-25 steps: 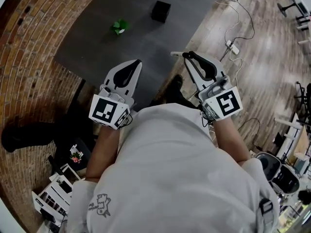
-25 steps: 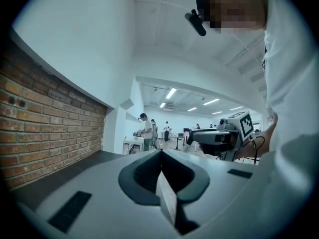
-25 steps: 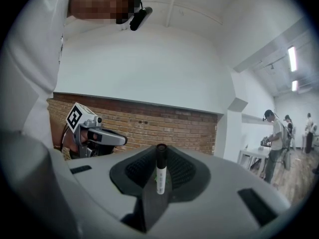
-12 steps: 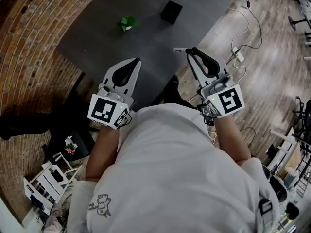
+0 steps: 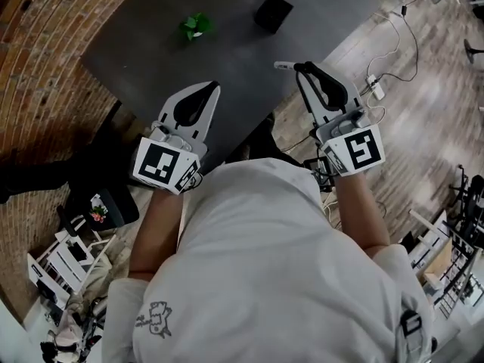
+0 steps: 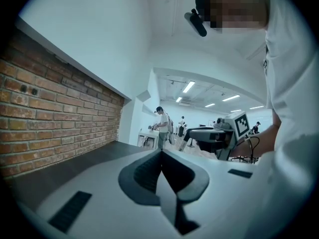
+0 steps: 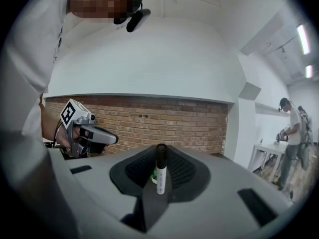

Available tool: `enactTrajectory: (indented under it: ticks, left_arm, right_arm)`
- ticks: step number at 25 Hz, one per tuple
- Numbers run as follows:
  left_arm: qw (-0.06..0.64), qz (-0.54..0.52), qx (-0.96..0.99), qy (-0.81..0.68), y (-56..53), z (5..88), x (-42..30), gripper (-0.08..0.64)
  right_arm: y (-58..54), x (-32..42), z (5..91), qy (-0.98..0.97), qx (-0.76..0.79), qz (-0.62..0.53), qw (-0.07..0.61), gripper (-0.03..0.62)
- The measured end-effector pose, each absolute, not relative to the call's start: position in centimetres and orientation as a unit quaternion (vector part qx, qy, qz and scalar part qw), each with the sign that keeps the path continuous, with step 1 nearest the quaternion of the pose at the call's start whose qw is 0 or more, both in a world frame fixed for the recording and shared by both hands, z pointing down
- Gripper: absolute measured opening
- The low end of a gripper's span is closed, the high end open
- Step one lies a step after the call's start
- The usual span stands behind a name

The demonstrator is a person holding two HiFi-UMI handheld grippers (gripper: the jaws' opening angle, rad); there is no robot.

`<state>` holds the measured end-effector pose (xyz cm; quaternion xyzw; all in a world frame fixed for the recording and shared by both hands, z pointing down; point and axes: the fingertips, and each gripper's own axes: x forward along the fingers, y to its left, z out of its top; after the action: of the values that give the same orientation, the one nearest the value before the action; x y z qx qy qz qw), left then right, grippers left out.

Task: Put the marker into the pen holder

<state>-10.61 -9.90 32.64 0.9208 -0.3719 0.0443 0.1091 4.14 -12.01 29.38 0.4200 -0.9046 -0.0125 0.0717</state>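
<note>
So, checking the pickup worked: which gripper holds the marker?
The right gripper, clamped on the black-capped white marker; the left gripper has its jaws together, empty.

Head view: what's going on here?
A person holds a gripper in each hand at the near edge of a dark table. The right gripper is clamped on a white, black-capped marker. The left gripper has its jaws together with nothing between them. The black pen holder stands at the table's far side, with a small green object apart to its left. The marker is not yet in the holder.
</note>
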Motion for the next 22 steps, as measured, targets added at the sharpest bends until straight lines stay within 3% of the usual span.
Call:
enactTrajectory:
  ticks: [22]
  left_arm:
    - [0.144, 0.073, 0.91, -0.381, -20.5, 37.3, -2.3, 0.011]
  right_arm:
    - [-25.2, 9.4, 34.5, -0.921, 0.379, 0.011, 0.088, 0.072]
